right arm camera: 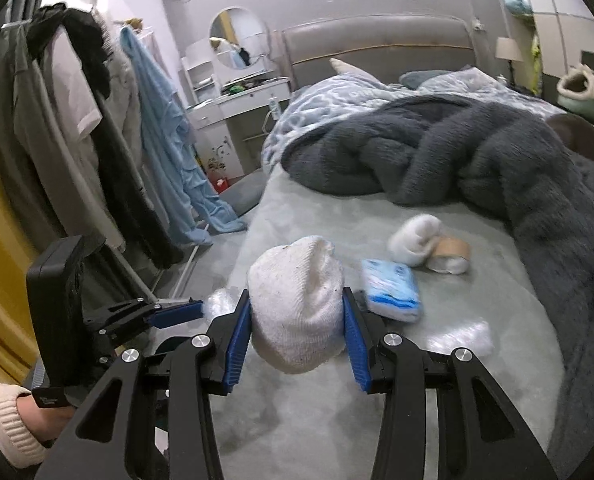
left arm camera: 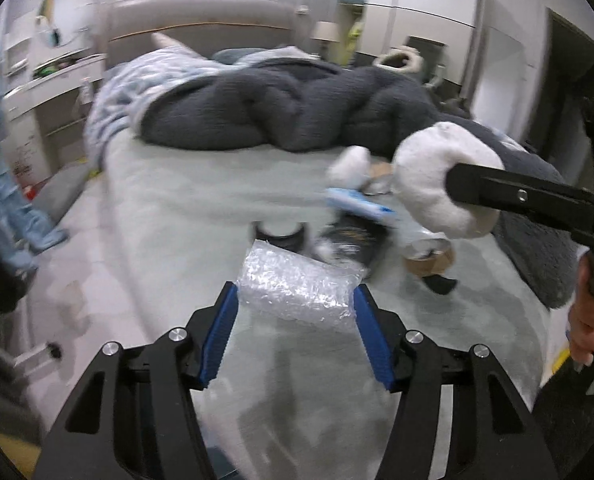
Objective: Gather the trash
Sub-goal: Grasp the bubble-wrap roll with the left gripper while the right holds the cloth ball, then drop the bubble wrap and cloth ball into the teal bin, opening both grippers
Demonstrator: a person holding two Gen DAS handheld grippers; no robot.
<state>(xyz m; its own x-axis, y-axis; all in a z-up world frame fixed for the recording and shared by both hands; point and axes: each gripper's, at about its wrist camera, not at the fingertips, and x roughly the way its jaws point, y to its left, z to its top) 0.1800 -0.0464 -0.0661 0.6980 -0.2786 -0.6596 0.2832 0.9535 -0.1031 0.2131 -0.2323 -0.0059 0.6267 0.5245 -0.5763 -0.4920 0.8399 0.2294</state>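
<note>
On the bed (left arm camera: 169, 216), crinkly bubble wrap (left arm camera: 297, 284) in left gripper (left arm camera: 295, 300), grubby white sock (right arm camera: 297, 308) in right gripper (right arm camera: 297, 316).

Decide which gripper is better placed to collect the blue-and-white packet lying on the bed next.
Neither is free: the left gripper holds bubble wrap, the right gripper a white sock. Once emptied, probably right: the blue-and-white packet lies just beyond its fingers.

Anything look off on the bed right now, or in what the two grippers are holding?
Yes. The right gripper is shut on a white sock, which looks like laundry, not trash. The left gripper holds bubble wrap. More rolled socks lie among the litter on the bed.
</note>
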